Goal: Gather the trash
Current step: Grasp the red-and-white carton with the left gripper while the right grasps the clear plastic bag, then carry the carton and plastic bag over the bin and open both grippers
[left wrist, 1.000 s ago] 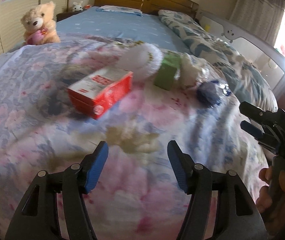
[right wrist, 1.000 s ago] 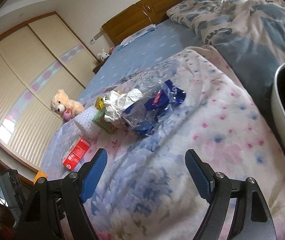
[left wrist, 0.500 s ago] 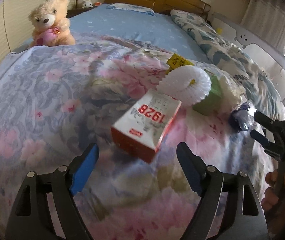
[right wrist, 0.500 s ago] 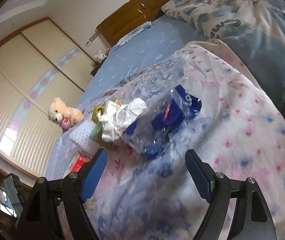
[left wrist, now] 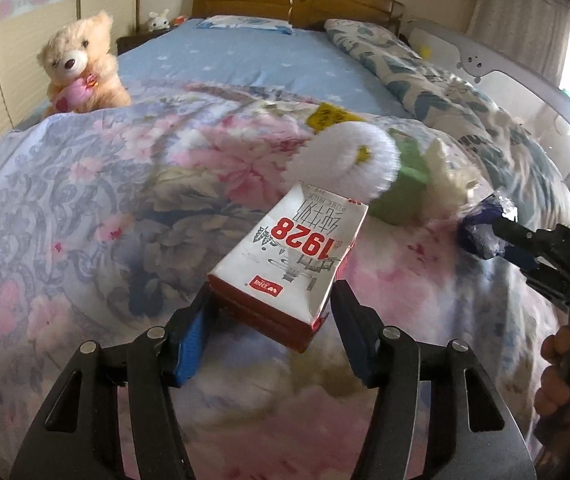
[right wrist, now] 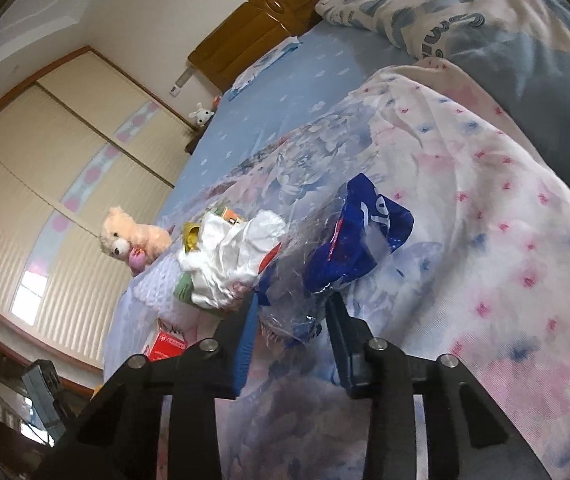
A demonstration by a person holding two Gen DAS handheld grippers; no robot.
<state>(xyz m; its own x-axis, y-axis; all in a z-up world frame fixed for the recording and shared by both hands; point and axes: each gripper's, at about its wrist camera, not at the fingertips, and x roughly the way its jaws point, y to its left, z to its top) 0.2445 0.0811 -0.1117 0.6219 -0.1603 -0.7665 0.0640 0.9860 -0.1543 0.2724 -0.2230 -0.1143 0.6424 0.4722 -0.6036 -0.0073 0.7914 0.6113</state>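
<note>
A red and white milk carton marked 1928 (left wrist: pixel 293 260) lies on the floral quilt (left wrist: pixel 85 208). My left gripper (left wrist: pixel 271 312) has closed its fingers against the carton's near end. Behind the carton lie a white foam net (left wrist: pixel 349 160), a green box (left wrist: pixel 409 188) and crumpled white paper (right wrist: pixel 229 260). A clear and blue plastic wrapper (right wrist: pixel 341 252) lies on the quilt, and my right gripper (right wrist: pixel 291 320) has closed on its near edge. The right gripper also shows at the right of the left wrist view (left wrist: pixel 521 244).
A beige teddy bear (left wrist: pixel 81 68) sits at the bed's left edge. A blue sheet (left wrist: pixel 253 60), a wooden headboard (left wrist: pixel 293 0) and a rolled patterned duvet (left wrist: pixel 445 100) lie beyond. A white bed rail (left wrist: pixel 525 84) stands at the right. A wardrobe (right wrist: pixel 45 160) fills the left wall.
Both grippers moved forward and narrowed: the left onto the milk carton, the right onto the plastic wrapper. The trash pile now looks closer in both views.
</note>
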